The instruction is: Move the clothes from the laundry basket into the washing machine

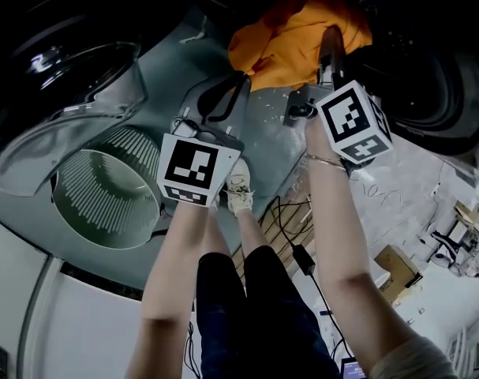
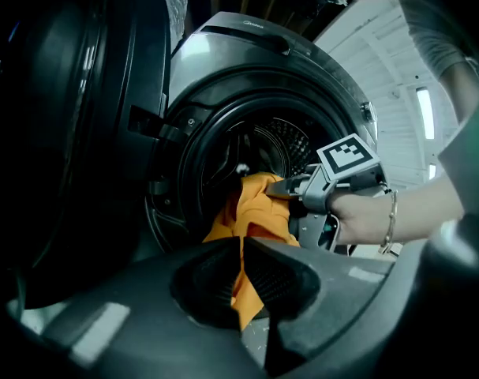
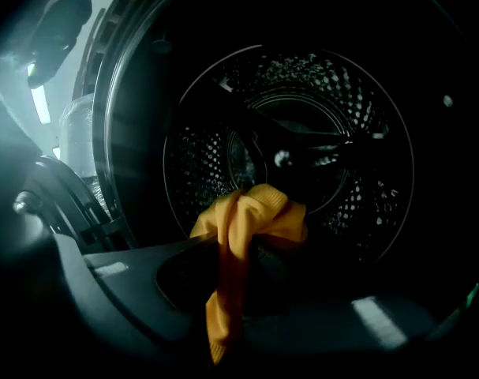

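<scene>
My right tool (image 1: 331, 38) is clamped on the orange garment (image 1: 290, 34), which bunches over the jaw tips. One strip of it hangs down between the jaws toward 6 o'clock in the right gripper view. Past the cloth that view looks straight into the perforated drum (image 3: 302, 125) of the washing machine (image 2: 247, 54), so the garment sits in the mouth of the opening. Part of it spills out over the lip.

My left tool (image 1: 237, 81) is closed to a narrow slit. A thin strip of the same garment runs down through that slit, so both tools have hold of it. In the head view the garment lies at 12 to 1 o'clock. The right tool reaches into it from 5 o'clock, and the left tool meets its near edge from 7 o'clock.

The machine's glass door (image 1: 73, 85) stands swung open at 10 o'clock. The round ribbed laundry basket (image 1: 105, 192) sits below the door at 8 o'clock, well apart from both tools.
</scene>
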Action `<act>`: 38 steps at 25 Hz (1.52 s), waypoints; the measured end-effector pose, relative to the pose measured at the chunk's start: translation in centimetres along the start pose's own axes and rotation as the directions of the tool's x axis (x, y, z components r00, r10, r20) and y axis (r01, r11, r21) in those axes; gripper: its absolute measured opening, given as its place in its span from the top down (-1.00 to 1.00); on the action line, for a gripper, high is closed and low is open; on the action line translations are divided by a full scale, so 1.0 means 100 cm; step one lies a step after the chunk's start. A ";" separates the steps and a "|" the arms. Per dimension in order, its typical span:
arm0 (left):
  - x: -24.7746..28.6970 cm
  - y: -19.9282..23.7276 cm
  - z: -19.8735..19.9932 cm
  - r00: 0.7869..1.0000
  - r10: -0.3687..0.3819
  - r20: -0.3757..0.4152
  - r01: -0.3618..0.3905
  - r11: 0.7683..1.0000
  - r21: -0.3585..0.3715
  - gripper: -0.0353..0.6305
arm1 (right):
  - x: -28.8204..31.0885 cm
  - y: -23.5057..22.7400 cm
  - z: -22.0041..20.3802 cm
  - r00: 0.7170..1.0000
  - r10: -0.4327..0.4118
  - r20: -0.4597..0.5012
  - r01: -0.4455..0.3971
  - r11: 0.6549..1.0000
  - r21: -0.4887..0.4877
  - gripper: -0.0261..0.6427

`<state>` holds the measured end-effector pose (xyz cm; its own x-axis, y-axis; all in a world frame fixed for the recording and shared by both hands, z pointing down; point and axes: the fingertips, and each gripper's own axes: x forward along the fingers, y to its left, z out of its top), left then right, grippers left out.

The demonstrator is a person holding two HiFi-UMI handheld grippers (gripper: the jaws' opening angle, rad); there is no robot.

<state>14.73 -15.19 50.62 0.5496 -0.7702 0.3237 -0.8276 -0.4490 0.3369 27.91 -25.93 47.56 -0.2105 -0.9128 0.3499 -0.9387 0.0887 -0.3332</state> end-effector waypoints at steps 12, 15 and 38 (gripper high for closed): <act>0.000 0.006 0.007 1.000 -0.005 0.005 0.005 1.000 0.008 0.86 | 0.038 0.000 0.088 0.982 -0.003 0.187 0.017 0.997 -0.069 0.68; 0.001 0.006 0.007 1.000 -0.010 0.009 0.010 1.000 0.002 0.86 | 0.046 0.001 0.072 0.993 0.020 0.114 -0.013 0.998 -0.064 0.02; 0.007 -0.004 -0.011 1.000 -0.025 -0.016 0.024 0.999 -0.028 0.86 | -0.028 -0.012 -0.065 0.984 -0.049 -0.169 0.050 0.999 0.001 -0.84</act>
<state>15.55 -15.10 51.69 0.5715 -0.7514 0.3298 -0.8107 -0.4546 0.3690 27.87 -20.86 52.66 -0.2070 -0.8357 0.5087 -0.9477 0.0420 -0.3165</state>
